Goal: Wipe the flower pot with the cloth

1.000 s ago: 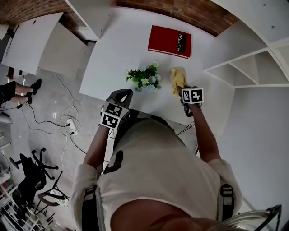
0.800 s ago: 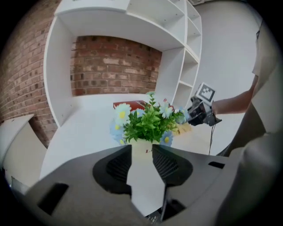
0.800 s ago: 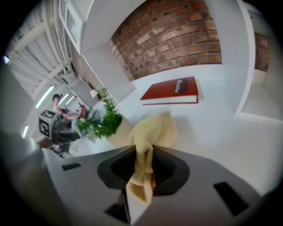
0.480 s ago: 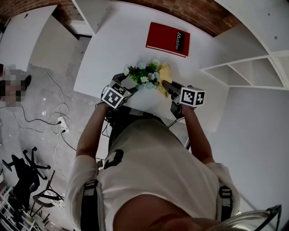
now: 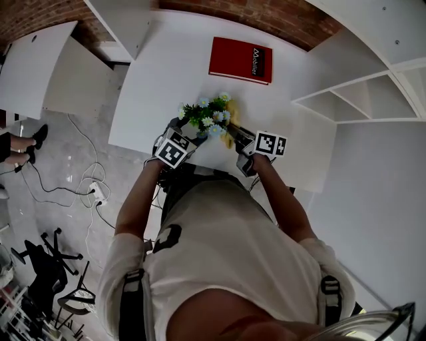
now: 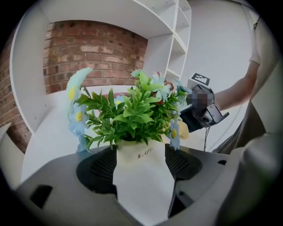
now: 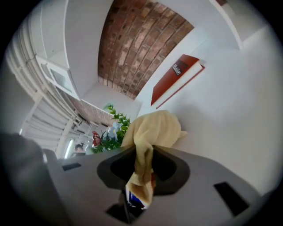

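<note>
A white table [image 5: 173,73] runs up to a brick wall [image 5: 279,20], with white shelves [image 5: 359,86] at the right of the head view and a red book [image 5: 241,60] lying near the top centre. The pot [image 6: 141,163] stands near the table's front edge at the middle of that view, mostly hidden there by its plant [image 5: 206,114].

The left gripper [image 5: 188,132] has its jaws wide, one on each side of the pot. I cannot tell whether the pads press on its walls. The right gripper [image 5: 234,135] is just beside the plant on the right, its jaws narrow and pinching a bunched fold of the yellow cloth [image 7: 154,128]. The rest of the cloth puffs out loose ahead of them.

The pot looks small, smooth and stiff, tapering toward its base, so it is probably light and a little slippery. The bushy plant likely makes it top-heavy and easy to tip when rubbed. The best hold seems to be on the two opposite walls, below the rim and clear of the leaves. The cloth is soft and limp, so its free wad can fold around the wall.
</note>
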Tool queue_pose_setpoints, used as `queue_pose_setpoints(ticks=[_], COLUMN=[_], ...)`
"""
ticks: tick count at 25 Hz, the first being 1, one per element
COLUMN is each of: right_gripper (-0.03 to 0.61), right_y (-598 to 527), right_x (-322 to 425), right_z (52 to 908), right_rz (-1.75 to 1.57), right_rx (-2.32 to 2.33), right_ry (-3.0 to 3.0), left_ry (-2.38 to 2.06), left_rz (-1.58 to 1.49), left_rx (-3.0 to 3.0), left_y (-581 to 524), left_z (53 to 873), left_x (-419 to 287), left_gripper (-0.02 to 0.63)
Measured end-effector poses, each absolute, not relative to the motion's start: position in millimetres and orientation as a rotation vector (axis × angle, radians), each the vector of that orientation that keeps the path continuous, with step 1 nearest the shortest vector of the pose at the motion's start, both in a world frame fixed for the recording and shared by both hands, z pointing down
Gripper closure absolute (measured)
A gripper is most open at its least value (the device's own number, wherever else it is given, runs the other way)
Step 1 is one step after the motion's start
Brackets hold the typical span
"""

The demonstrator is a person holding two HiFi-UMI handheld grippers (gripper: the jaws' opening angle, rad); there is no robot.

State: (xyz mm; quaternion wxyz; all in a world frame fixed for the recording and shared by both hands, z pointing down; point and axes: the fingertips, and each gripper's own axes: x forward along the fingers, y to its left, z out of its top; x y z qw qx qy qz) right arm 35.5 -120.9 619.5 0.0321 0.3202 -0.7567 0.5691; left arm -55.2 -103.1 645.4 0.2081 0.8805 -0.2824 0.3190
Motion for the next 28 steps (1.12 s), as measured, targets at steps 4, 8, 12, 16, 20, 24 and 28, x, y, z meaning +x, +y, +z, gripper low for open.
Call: queue_pose_setpoints(ticks=[4, 8, 12, 16, 20, 24, 28], right_gripper=[0.482, 0.482, 0.485, 0.485, 0.483, 0.482, 0.48], right_y=[-116, -103, -89, -89, -88, -88, -95], right_x=[35, 35, 34, 35, 38, 38, 35], right_z=[631, 663, 688, 687, 686, 666, 627], right_rz=[1.898, 1.831, 1.702, 1.691, 1.727, 1.721, 1.747], right_rx=[1.022, 1.003, 0.942, 0.937, 0.958, 0.962, 0.955], right_ry=[-2.309, -2.179, -2.077, -2.096, -2.075, -2.119, -2.228], left_ry=[-0.81, -0.808, -0.816, -0.838, -0.863, -0.836, -0.757], left_rz=[0.898, 0.942, 0.95, 0.909, 0.886, 0.901, 0.912], left_rx=[2.451, 2.431, 2.414, 2.421, 2.432, 2.436, 2.461], left_y=[-101, -97, -93, -96, -106, -102, -84], left_z=[645, 649, 648, 637, 631, 635, 633], left_x=[-56, -57, -56, -54, -56, -52, -42], left_gripper=[0.278, 0.278, 0.278, 0.278, 0.279, 0.279, 0.279])
